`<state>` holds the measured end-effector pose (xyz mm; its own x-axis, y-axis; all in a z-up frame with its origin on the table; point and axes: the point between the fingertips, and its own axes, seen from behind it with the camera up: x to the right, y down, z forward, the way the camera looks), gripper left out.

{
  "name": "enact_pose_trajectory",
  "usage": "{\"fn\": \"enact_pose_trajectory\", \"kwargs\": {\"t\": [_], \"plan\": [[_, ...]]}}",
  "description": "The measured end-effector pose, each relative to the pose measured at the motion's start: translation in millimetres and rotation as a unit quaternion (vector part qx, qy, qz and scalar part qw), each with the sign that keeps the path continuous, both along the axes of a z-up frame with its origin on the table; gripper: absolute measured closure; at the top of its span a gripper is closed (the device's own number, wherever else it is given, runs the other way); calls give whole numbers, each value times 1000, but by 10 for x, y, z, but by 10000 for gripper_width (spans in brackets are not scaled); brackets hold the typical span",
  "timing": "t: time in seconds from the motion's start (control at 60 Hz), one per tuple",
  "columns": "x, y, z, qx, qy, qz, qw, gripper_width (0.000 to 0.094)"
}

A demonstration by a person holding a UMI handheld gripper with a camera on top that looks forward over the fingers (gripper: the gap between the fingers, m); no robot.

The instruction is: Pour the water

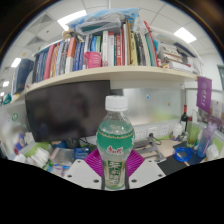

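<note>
A green bottle (115,140) with a white cap (117,102) was seen standing upright between the fingers of the gripper (114,166), filling the middle of the gripper view. The magenta pads (95,160) of the fingers were seen at either side of the bottle's lower part, close against its wall, and the fingers appeared to be clamped on it; no gap could be made out at either side. A label with a red and white patch (115,150) was carried on the bottle at the height of the pads. The bottom of the bottle was hidden, so it could not be told whether it rested on anything. Beyond the fingers, a cluttered worktop (160,152) was spread with small things too blurred to be named. Behind the bottle, and to the left of the fingers, a dark monitor (66,108) was set against the wall. Above the monitor and well beyond the fingers, a long shelf (110,73) was hung, and a row of books (95,50) was packed upright on it, with more lying flat on top. To the right of the fingers, farther off, a purple sign (204,94) was seen standing upright, and a blue thing (184,155) lay near it on the worktop. Ceiling lights (72,18) were lit above the shelf.
</note>
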<state>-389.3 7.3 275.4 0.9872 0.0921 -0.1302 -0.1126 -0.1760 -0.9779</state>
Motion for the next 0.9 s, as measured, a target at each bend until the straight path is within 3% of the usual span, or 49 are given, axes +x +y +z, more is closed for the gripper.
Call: {"fn": "enact_pose_trajectory", "kwargs": {"t": [0.1, 0.3, 0.567, 0.717, 0.8, 0.9], "plan": [[347, 161, -396, -4, -68, -22, 997, 672], [631, 426, -1225, -59, -75, 1, 995, 672], [530, 592, -1697, -57, -75, 51, 994, 672], [538, 637, -1681, -31, -61, 46, 997, 632], [569, 619, -1676, -27, -55, 38, 997, 500], [547, 610, -1674, -23, -52, 42, 998, 431]]}}
